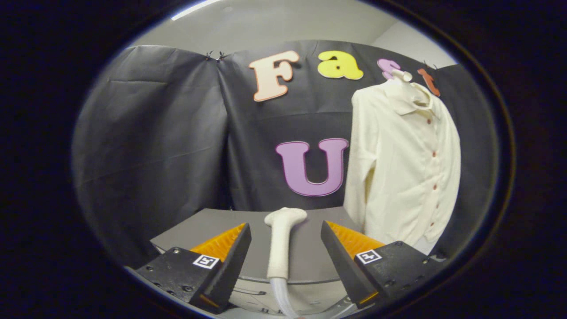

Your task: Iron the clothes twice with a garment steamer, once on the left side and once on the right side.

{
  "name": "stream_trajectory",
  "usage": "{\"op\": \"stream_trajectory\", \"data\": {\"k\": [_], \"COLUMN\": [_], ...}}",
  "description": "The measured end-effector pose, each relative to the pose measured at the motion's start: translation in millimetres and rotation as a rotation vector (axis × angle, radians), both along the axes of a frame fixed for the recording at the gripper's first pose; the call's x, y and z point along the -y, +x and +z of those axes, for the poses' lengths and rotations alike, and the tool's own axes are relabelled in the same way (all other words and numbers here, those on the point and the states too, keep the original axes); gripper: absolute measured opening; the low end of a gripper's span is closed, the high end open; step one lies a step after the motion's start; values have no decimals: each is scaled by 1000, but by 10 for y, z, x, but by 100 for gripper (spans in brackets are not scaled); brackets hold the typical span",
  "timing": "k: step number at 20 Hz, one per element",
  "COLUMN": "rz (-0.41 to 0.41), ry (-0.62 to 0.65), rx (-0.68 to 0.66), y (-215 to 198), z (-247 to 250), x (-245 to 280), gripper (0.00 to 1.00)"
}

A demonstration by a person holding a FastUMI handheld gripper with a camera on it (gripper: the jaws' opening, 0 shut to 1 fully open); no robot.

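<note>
I judge that the task is at its very beginning. My gripper (285, 248) is open, its two fingers spread wide and touching nothing, and the garment steamer (281, 241) stands between them without contact on either side. So the steamer is not yet grasped, and both ironing passes, the left side and the right side of the shirt, are still to do.

The steamer head rests on the grey surface (195, 230) just ahead of my fingers. Its long axis runs away from me, from the hose end near the gripper up to the head at the far end. The handle is a pale, slim tube, and a translucent hose (280, 294) leaves it at the near, lower end and goes down out of sight. The head at the far end is wider and turns a little to the right, toward the shirt. I think the steam face looks down or away from me, but the fisheye view bends the shape and I cannot be sure of this.

The cream shirt (401, 164) hangs beyond my right finger, against the black booth wall (150, 133), on a hanger or form whose pale top shows above the collar. It is upright, buttons closed, front turned partly to me, one sleeve hanging straight at its near side. It is well apart from the steamer head.
</note>
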State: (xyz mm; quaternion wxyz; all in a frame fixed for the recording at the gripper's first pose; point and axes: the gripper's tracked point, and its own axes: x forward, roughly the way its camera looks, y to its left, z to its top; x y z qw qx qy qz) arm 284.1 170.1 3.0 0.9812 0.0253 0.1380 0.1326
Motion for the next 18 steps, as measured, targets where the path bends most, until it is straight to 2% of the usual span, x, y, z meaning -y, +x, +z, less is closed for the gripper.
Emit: {"op": "stream_trajectory", "data": {"k": [2, 4, 7, 10, 13, 15, 17, 18], "rz": [8, -18, -38, 10, -1, -19, 5, 18], "ry": [-53, -126, -122, -102, -137, -180, -206, -215], "rx": [-56, -107, -224, -394, -482, -488, -513, -526], "y": [240, 482, 766, 760, 722, 737, 658, 667], "z": [-205, -433, -711, -968, -1101, -1109, -1154, -1251], "x": [-128, -115, -126, -191, -201, -225, -271, -277], "gripper": [97, 97, 97, 97, 94, 94, 91, 86]}}
